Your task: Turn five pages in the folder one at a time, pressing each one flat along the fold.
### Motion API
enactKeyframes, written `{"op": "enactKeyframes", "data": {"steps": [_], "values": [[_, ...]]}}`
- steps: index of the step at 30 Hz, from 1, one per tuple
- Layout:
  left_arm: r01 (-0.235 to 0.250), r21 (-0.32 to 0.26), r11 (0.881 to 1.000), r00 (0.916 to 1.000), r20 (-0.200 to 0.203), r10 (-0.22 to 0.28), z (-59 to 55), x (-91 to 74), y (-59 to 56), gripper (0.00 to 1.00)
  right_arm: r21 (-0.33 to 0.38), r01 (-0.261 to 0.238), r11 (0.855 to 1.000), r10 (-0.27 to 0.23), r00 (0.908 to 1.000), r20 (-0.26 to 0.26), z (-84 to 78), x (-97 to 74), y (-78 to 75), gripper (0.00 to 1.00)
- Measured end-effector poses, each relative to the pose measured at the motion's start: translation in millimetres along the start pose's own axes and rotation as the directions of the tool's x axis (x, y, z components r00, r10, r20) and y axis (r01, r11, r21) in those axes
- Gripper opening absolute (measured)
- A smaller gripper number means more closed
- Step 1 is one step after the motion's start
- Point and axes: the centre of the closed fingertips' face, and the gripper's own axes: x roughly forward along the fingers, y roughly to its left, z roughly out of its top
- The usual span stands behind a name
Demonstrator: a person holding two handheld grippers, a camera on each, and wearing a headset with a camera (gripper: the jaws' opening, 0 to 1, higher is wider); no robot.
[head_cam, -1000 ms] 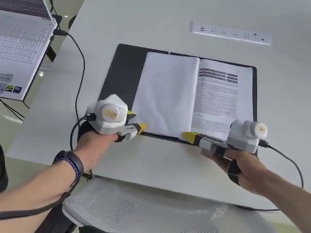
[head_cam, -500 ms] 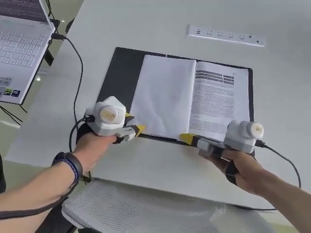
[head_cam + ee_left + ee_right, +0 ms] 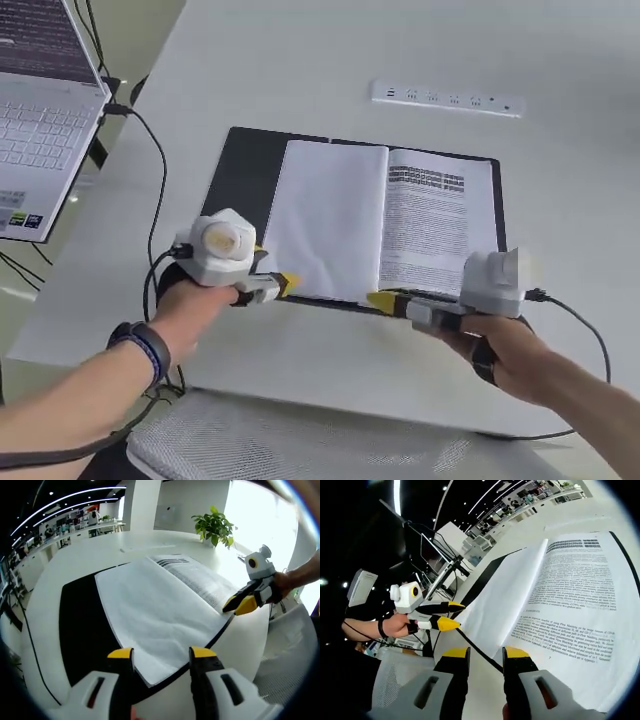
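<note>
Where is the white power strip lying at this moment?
In the head view, the power strip lies on the white table, beyond the far edge of the open folder, above its printed right page.

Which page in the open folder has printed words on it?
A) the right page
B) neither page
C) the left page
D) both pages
A: in the head view the right page has lines of print, while the left page of the black folder is blank white.
</note>
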Motion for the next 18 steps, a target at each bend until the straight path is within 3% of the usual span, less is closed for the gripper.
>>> {"op": "enactKeyframes", "data": {"steps": [6, 11, 18], "values": [[0.012, 0.029, 1.000, 0.9999, 0.011, -0.012, 6.7, -11.6, -8.9, 0.47, -0.070, 0.062, 0.996, -0.062, 0.9981, 0.006, 6.4, -30.2, -12.2, 0.33], [0.017, 0.053, 0.998, 0.9996, 0.020, -0.018, 10.2, -21.2, -15.0, 0.49, -0.133, 0.121, 0.984, -0.119, 0.9926, 0.022, 12.7, -59.1, -20.3, 0.38], [0.022, 0.076, 0.997, 0.9986, 0.046, -0.025, 17.7, -39.6, -22.4, 0.53, -0.179, 0.211, 0.961, -0.196, 0.9755, 0.100, 28.4, -100.1, -24.9, 0.43]]}}
